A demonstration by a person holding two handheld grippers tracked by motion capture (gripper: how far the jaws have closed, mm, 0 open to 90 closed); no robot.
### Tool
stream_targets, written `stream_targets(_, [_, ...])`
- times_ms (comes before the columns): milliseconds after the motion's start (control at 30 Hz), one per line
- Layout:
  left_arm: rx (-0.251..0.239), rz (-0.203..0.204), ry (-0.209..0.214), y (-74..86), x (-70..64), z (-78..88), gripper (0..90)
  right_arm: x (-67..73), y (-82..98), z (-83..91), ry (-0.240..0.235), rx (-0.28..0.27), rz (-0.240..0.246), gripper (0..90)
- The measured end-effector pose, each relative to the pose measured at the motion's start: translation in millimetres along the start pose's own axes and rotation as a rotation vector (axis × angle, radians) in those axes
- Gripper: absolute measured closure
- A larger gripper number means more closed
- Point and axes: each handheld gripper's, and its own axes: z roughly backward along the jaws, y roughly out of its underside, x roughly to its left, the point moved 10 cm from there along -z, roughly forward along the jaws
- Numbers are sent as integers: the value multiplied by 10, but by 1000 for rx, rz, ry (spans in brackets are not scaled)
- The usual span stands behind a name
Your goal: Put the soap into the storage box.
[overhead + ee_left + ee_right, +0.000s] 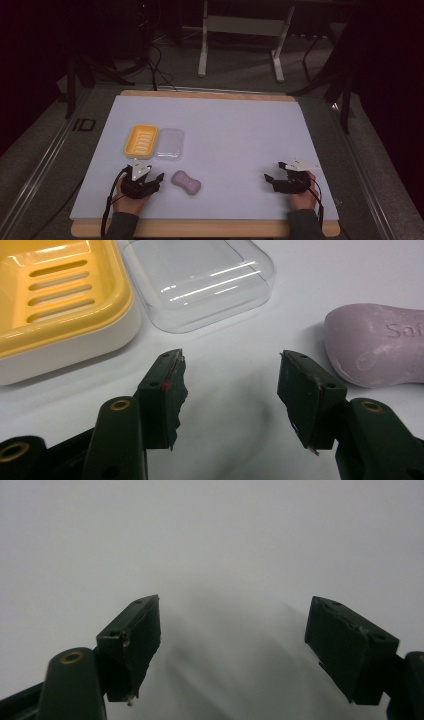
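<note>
High view: a person's two hands enter from the near edge of a pale lavender table mat (235, 130) laid on a wooden board, each hand carrying a two-jaw gripper. The left gripper (156, 181) lies low over the mat at the near left, jaws directed toward the far right; the right gripper (272, 179) lies at the near right, well apart from every object, jaws directed toward the left. A lilac bar of soap (186, 182), waisted in outline, lies flat on the mat just beside the left gripper, on that gripper's right and apart from it. Beyond the left gripper stand a yellow soap dish (140, 140) with a slotted floor and, touching or nearly touching its right side, a clear plastic lid (169, 142) resting on the mat.

Left gripper view: the left gripper (231, 371) has its jaws spread wide with only bare mat between them; nothing is held. The bar of soap (375, 347), bearing embossed lettering, lies outside the right-hand jaw, near it but not touching. The soap dish (60, 305) and clear lid (200, 280) lie ahead.

Right gripper view: the right gripper (232, 615) likewise stands wide open over bare mat, empty
</note>
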Motion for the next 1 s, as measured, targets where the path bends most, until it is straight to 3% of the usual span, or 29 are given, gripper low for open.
stream_targets(133, [-9, -13, 21, -4, -21, 9, 455, -8, -17, 31, -26, -31, -28, 213])
stream_targets(533, [3, -20, 59, -1, -57, 5, 505, 11, -20, 37, -18, -36, -6, 213])
stream_targets(833, [41, -39, 123, -19, -102, 120, 521, 12, -18, 32, -22, -32, -6, 209])
stream_targets(1000, [50, -51, 134, -53, -113, 190, 551, 22, -12, 21, -27, -22, 1, 209])
